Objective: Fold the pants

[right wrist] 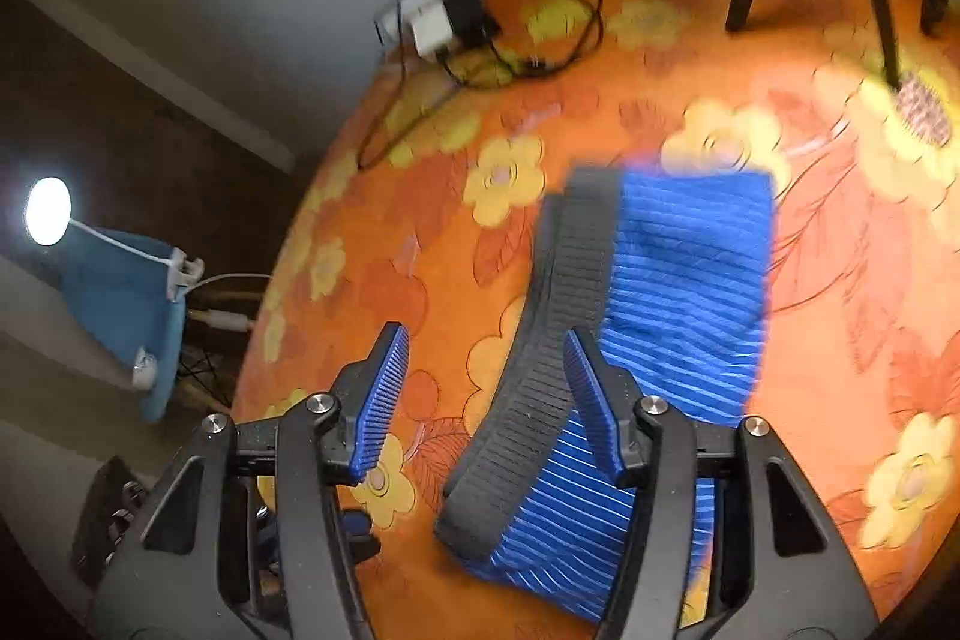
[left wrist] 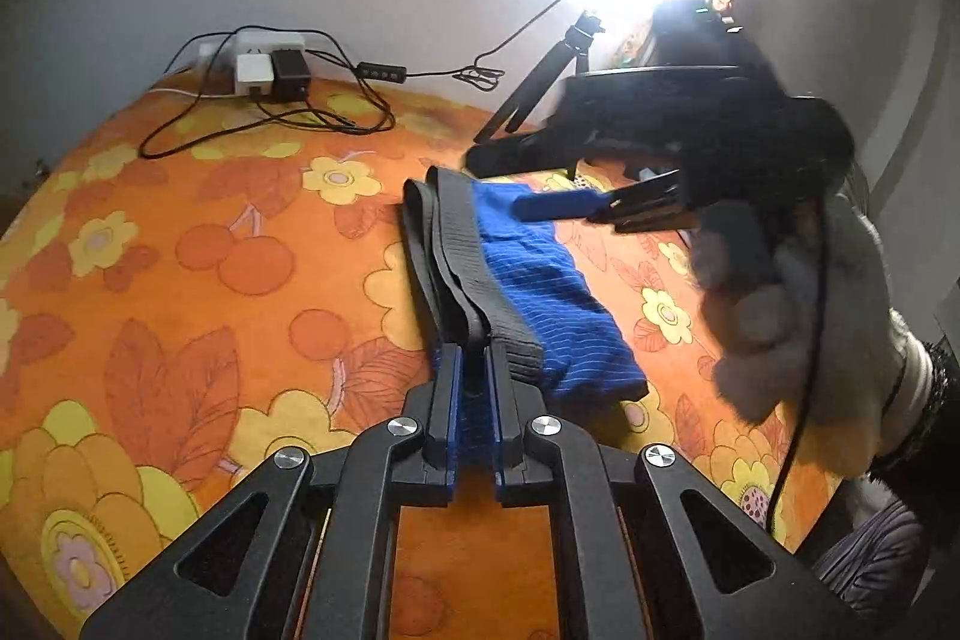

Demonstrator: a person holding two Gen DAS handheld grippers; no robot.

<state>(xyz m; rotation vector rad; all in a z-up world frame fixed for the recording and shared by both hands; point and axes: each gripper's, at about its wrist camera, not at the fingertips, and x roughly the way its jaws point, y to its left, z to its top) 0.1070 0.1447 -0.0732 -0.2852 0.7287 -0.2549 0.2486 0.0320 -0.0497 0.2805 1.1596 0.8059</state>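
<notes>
Left tool point(left wrist: 474, 370) pinching grey waistband point(left wrist: 474, 256) at 6 o'clock; right tool point(right wrist: 486, 370) spread, should straddle waistband before clamping.

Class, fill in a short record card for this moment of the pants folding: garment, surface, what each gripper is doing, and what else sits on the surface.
Garment: blue striped pants with a grey waistband, lying folded
Surface: orange floral cloth
Left gripper: shut on the pants at the waistband end
Right gripper: open, over the waistband, holding nothing
Other items: power strip with plugs, black cables, tripod at the far edge
</notes>
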